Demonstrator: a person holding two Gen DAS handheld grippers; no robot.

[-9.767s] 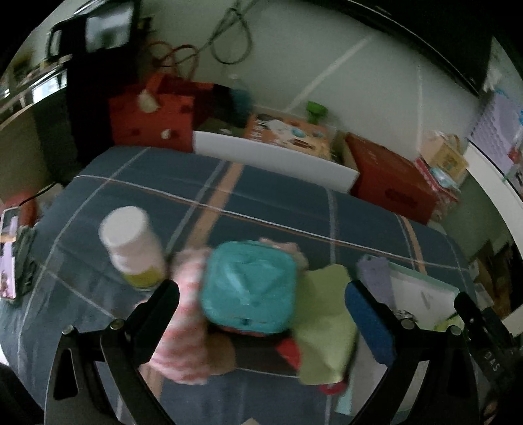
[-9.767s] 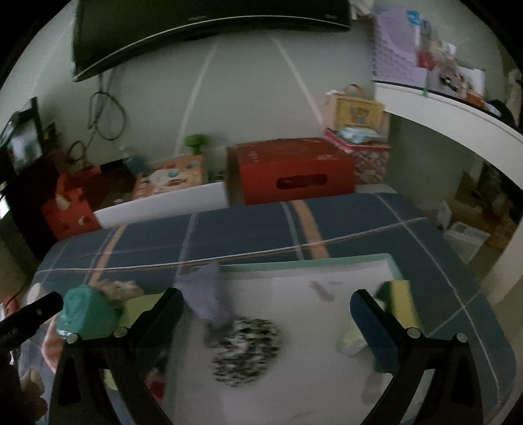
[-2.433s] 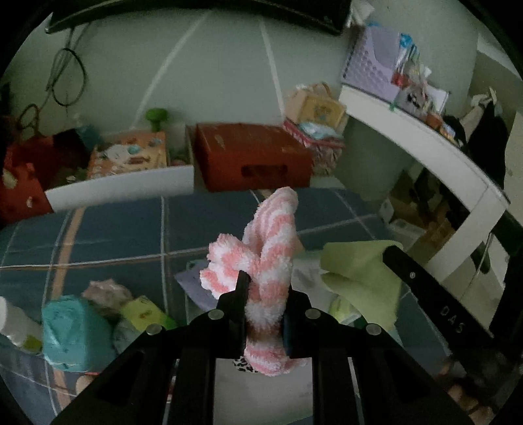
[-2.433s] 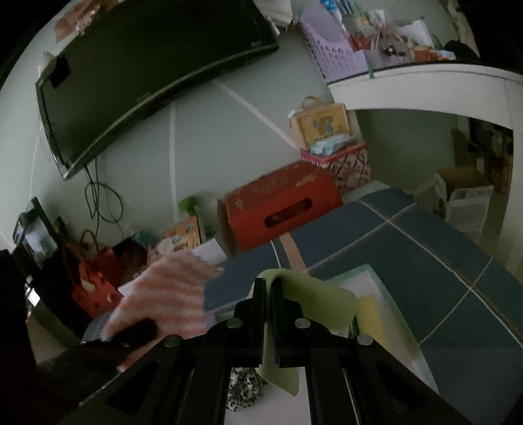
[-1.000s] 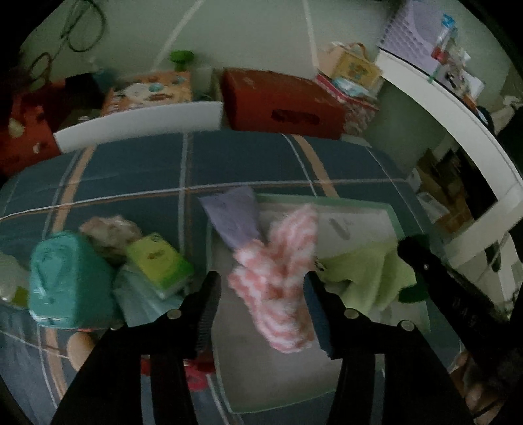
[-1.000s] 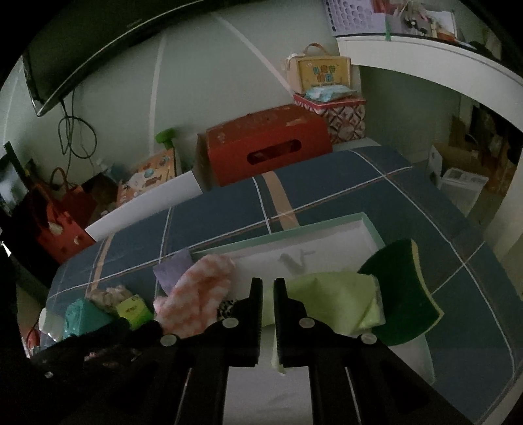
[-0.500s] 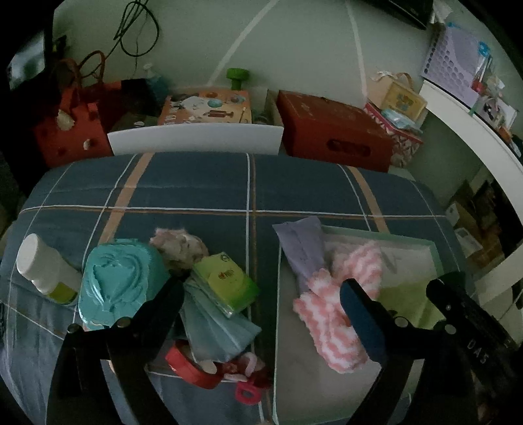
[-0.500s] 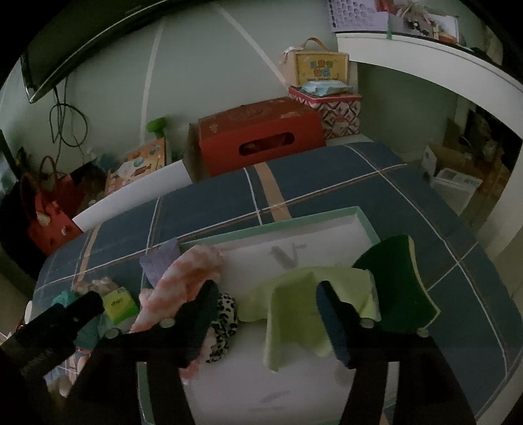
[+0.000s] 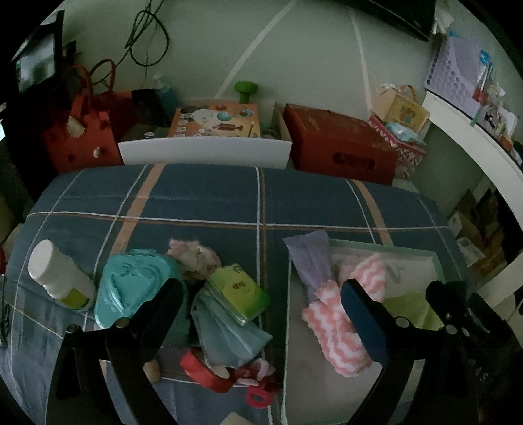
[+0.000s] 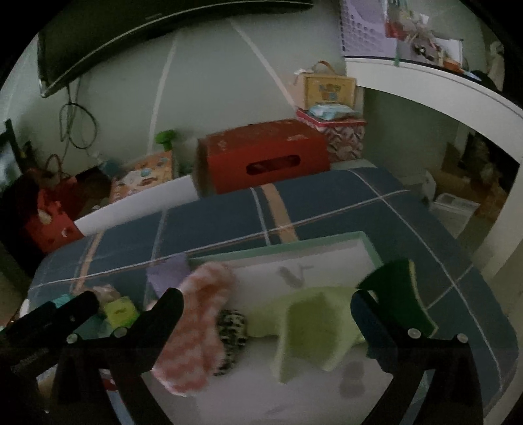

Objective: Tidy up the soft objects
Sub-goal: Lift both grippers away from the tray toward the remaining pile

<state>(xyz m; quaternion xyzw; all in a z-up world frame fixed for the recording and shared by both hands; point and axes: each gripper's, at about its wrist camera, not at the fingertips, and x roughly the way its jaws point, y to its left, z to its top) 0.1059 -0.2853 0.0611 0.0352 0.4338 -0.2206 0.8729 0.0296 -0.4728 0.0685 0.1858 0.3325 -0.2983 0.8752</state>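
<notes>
Domestic bedroom, dimly lit. A bed (image 9: 261,202) with a blue plaid cover fills the middle of the room. A TV (image 10: 147,29) hangs on the pale green wall, with cables (image 9: 147,36) dangling beside it. Between bed and wall stand a red box (image 10: 261,157), a red bag (image 9: 78,137) and a toy board (image 9: 215,121). A white shelf (image 10: 441,85) carries a lilac basket (image 10: 362,29) and small clutter.

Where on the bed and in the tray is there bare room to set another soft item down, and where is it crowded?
Free: the far half of the plaid blanket, behind the pile, and the tray's far floor beyond the green cloth. Crowded: the tray's left side, with the pink striped sock and purple cloth, and the clutter around the teal container.
</notes>
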